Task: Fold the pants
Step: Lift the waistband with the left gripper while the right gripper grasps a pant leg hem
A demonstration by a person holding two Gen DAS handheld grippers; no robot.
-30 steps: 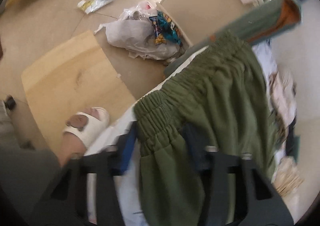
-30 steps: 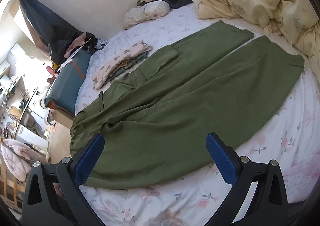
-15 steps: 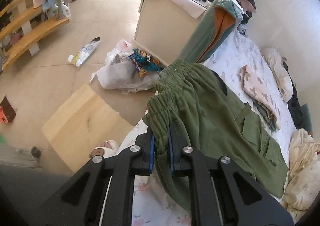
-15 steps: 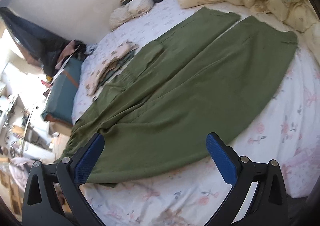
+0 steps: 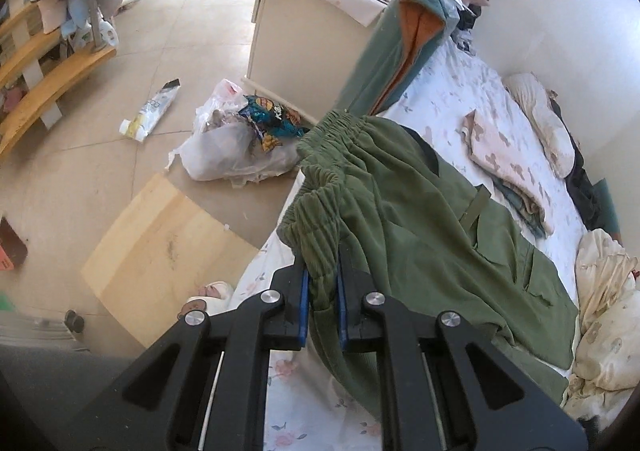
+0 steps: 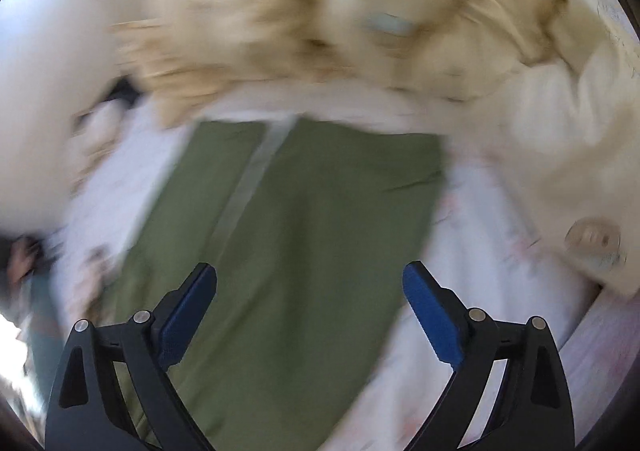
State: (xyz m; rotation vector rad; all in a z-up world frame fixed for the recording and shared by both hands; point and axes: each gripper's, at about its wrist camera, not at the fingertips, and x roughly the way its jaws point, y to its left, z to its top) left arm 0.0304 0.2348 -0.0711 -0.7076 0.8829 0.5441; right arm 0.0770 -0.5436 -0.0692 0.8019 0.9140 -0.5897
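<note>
Olive green pants [image 5: 420, 235] lie on a white floral bedsheet [image 5: 452, 99], waistband at the bed's edge. My left gripper [image 5: 323, 291] is shut on the elastic waistband [image 5: 316, 239] and holds that corner lifted off the bed. In the blurred right wrist view the two pant legs [image 6: 304, 211] run away from me side by side, with their hems near the cream duvet. My right gripper [image 6: 310, 311] is open and empty above the legs.
A cream duvet [image 6: 360, 23] is bunched beyond the hems. Folded patterned clothes [image 5: 508, 155] and a pillow [image 5: 540, 123] lie on the bed's far side. On the floor are a white trash bag [image 5: 232, 147], a wooden board [image 5: 160, 243] and a cabinet [image 5: 304, 39].
My left gripper closed on the waistband and lifted it. My right gripper, still open, swung fast toward the leg hems, so its view is blurred.
</note>
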